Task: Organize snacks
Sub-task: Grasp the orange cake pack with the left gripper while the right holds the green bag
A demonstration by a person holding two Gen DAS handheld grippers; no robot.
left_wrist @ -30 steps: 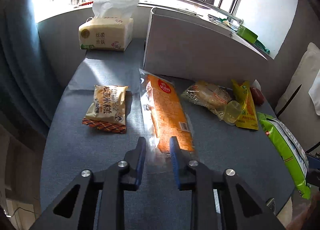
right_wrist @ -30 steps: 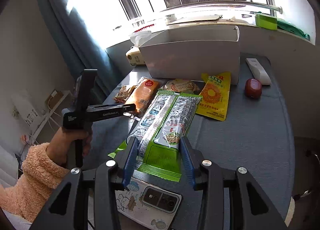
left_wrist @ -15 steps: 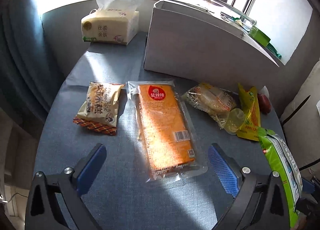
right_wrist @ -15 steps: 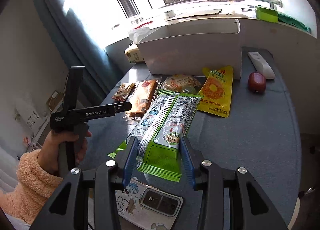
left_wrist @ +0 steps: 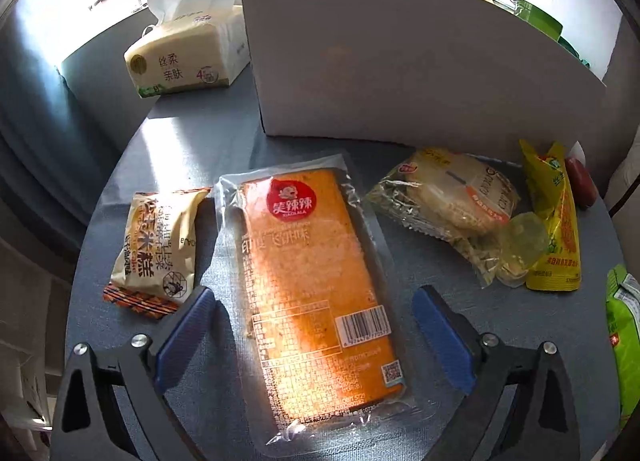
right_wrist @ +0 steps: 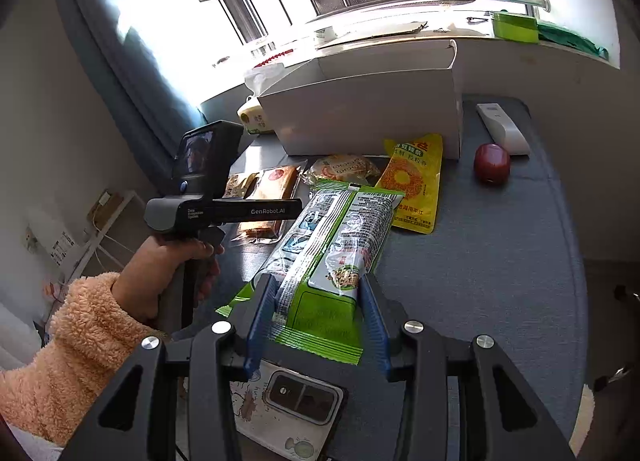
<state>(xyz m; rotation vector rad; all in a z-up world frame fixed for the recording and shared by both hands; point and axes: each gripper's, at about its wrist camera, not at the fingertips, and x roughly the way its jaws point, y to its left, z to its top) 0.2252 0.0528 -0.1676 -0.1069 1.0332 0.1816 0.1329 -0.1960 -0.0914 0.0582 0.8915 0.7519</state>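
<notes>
Straddling the orange snack pack (left_wrist: 316, 285) lying flat on the desk (left_wrist: 240, 129) with left claw (left_wrist: 316, 325) spread wide, lowering squarely and pinching both long edges, right claw (right_wrist: 316, 317) apart around the green bag (right_wrist: 332, 257).

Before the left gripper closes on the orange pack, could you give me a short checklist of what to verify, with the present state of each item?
1. Left gripper open wide enough for the orange pack: ok.
2. Pack centred between the fingers: ok, one finger on each long side.
3. Rice cake pack out of the way: not ok, its corner lies right at the left finger.
4. Fingers down at table level: cannot tell.
5. White box open to receive snacks: ok, open top seen from the right wrist.
6. Right gripper straddling the green pack: ok, though whether it grips is unclear.
</notes>
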